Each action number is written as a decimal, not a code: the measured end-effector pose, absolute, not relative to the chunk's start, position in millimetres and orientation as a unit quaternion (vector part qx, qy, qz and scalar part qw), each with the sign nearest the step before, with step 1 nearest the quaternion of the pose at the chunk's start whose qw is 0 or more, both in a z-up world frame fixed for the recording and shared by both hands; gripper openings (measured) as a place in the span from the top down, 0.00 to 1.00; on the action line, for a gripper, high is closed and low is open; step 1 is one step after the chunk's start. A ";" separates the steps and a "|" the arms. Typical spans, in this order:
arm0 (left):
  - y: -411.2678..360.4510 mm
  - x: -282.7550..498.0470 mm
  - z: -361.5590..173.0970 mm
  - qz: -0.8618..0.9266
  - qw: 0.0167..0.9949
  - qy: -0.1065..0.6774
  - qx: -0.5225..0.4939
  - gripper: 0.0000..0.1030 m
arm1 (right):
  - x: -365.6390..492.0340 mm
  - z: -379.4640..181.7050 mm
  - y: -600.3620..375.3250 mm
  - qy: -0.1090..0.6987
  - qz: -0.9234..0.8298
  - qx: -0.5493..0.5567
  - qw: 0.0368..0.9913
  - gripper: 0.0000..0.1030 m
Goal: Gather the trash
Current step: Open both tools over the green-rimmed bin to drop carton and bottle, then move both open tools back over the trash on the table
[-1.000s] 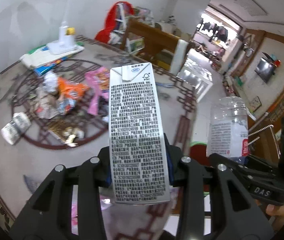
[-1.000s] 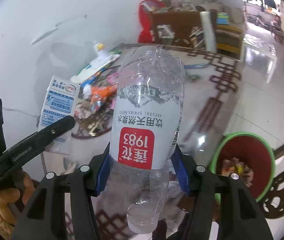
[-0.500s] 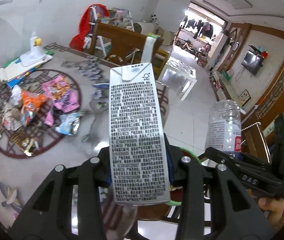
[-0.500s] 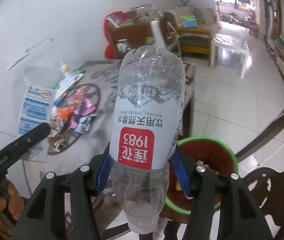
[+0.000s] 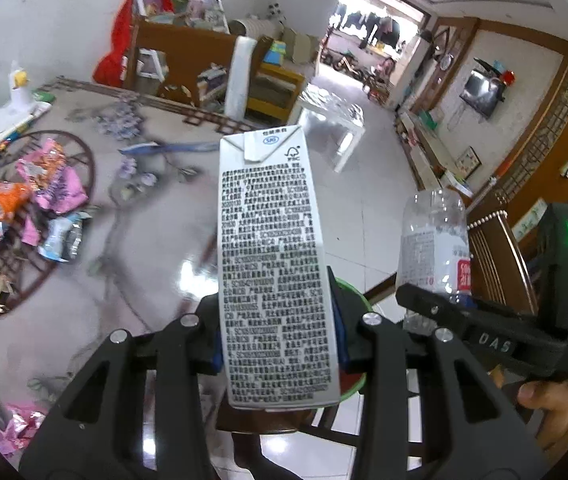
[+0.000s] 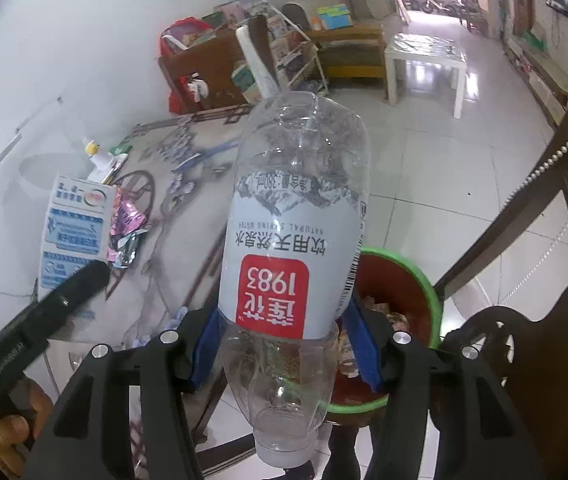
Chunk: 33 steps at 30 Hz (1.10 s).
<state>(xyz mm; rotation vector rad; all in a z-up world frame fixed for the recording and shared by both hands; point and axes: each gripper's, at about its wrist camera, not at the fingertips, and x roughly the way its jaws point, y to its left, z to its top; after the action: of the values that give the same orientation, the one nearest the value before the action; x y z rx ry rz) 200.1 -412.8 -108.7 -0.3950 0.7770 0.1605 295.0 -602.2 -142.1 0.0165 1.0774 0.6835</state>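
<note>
1. Your left gripper (image 5: 278,354) is clamped on a carton (image 5: 274,264): tall, grey-white, its near face packed with small black print, one folded flap at the top. It stands upright between the blue pads (image 5: 338,328), just above the bin.
2. From the right wrist view the same carton (image 6: 74,236) shows its other side, white with blue panels and a round logo.
3. Your right gripper (image 6: 284,354) is clamped on a bottle (image 6: 294,256): clear plastic, empty, held upside down with the uncapped neck toward the camera. Its pale label carries a red square reading 1983.
4. The bottle hangs at the left rim of the bin (image 6: 412,280), which is red inside with a green rim and has scraps in the bottom. It sits on a dark wooden chair (image 6: 540,344).
5. The count: one carton, one bottle, one bin, two grippers.
6. On the table (image 5: 156,232), well apart from you, a heap of wrappers (image 5: 40,196) lies blurred; I make out roughly two pink, one orange and one silver-blue. One more pink wrapper (image 5: 18,426) lies at the near edge.
</note>
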 end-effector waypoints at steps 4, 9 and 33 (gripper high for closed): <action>-423.1 216.0 -117.5 0.060 0.900 0.388 -0.191 0.64 | 304.7 -149.8 -612.5 0.521 0.306 0.022 0.796 0.46; -439.3 237.7 -125.4 0.037 0.897 0.400 -0.182 0.64 | 310.4 -155.4 -623.0 0.530 0.276 0.026 0.802 0.46; -401.9 211.3 -104.8 0.050 0.913 0.370 -0.165 0.25 | 304.5 -122.1 -605.9 0.471 0.224 0.018 0.853 0.32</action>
<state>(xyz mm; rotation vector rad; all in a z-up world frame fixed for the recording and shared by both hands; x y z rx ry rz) 211.3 -401.9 -104.8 -0.3406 0.7633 0.1026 304.5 -605.9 -122.1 0.0373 0.9911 0.4720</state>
